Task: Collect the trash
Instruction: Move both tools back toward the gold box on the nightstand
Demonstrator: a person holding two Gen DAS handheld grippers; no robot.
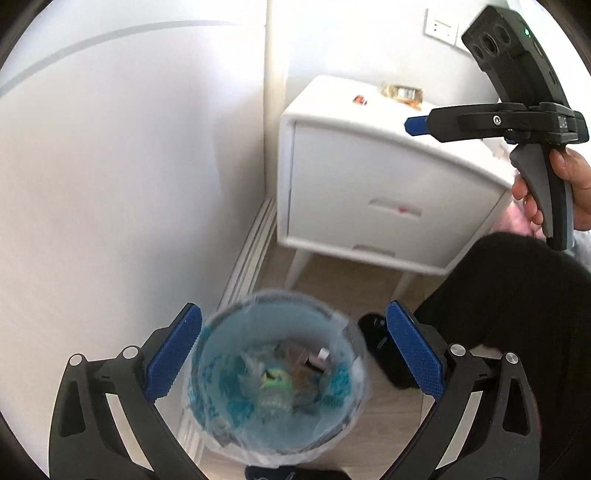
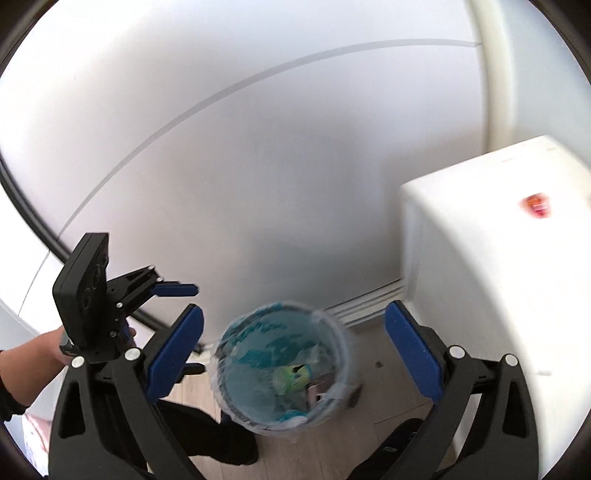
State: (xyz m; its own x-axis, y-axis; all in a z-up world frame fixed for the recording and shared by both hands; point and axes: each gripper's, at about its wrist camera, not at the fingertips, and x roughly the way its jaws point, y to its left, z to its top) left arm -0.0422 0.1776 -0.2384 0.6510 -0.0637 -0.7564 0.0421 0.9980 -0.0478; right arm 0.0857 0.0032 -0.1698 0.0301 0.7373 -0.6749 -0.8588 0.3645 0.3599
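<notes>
A round blue bin (image 1: 277, 373) lined with a clear printed bag stands on the wooden floor; it also shows in the right wrist view (image 2: 282, 365). Several pieces of trash, one green (image 1: 275, 382), lie inside. My left gripper (image 1: 291, 354) is open and empty, right above the bin. My right gripper (image 2: 293, 354) is open and empty, higher over the bin. A small red wrapper (image 1: 360, 99) (image 2: 535, 206) and a brown crumpled wrapper (image 1: 402, 93) lie on the white nightstand (image 1: 369, 177).
The white wall (image 1: 129, 184) stands close behind the bin, with a baseboard at its foot. The nightstand (image 2: 498, 258) is right of the bin. The person's black-trousered leg (image 1: 517, 295) and shoes are beside the bin. A wall socket (image 1: 441, 26) is above the nightstand.
</notes>
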